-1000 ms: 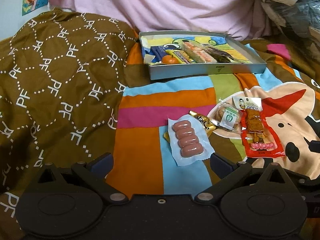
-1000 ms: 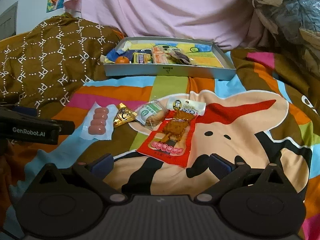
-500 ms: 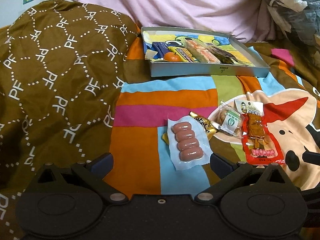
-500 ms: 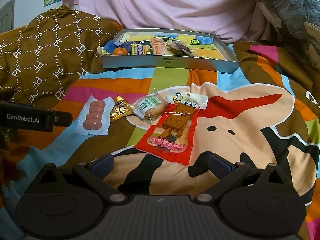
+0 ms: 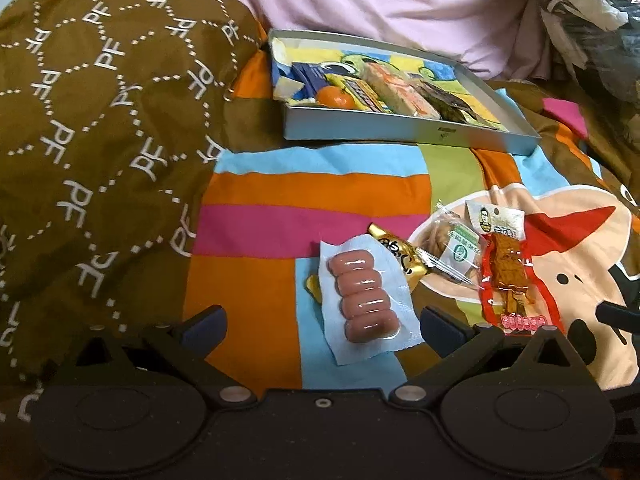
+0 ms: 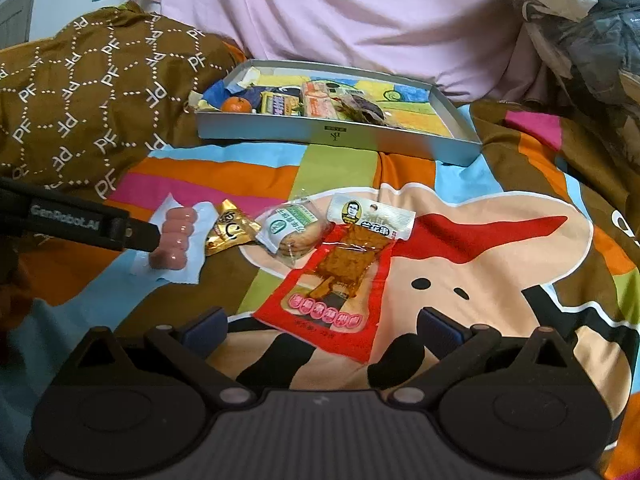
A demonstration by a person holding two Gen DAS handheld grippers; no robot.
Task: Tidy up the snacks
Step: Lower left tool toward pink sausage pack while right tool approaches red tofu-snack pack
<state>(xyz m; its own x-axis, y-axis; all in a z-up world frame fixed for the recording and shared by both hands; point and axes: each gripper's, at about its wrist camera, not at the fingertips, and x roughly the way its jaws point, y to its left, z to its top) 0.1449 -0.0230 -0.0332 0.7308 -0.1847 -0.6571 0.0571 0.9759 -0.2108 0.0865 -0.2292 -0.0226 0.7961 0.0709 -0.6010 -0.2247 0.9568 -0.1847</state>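
A pack of pink sausages (image 5: 366, 294) (image 6: 176, 238) lies on the bright bedspread. My left gripper (image 5: 322, 326) stands open just in front of it, the pack partly between the fingers. Beside the pack lie a gold candy (image 5: 400, 258) (image 6: 228, 228), a green-labelled biscuit pack (image 5: 456, 246) (image 6: 294, 226) and a red packet of dried tofu (image 5: 506, 272) (image 6: 340, 272). My right gripper (image 6: 322, 326) is open around the near end of the red packet. A grey tray (image 5: 404, 132) (image 6: 332, 136) farther back holds an orange and several snacks.
A brown patterned quilt (image 5: 100, 120) is heaped on the left. Pink cloth (image 6: 340, 12) rises behind the tray. Dark crumpled bags (image 6: 580, 20) sit at the far right. The left gripper's finger (image 6: 80, 220) crosses the right wrist view at left.
Both grippers have moved forward and lower. The sausage pack now sits close between my left fingers, and the red packet has come close to my right fingers. The left finger now overlaps the sausage pack.
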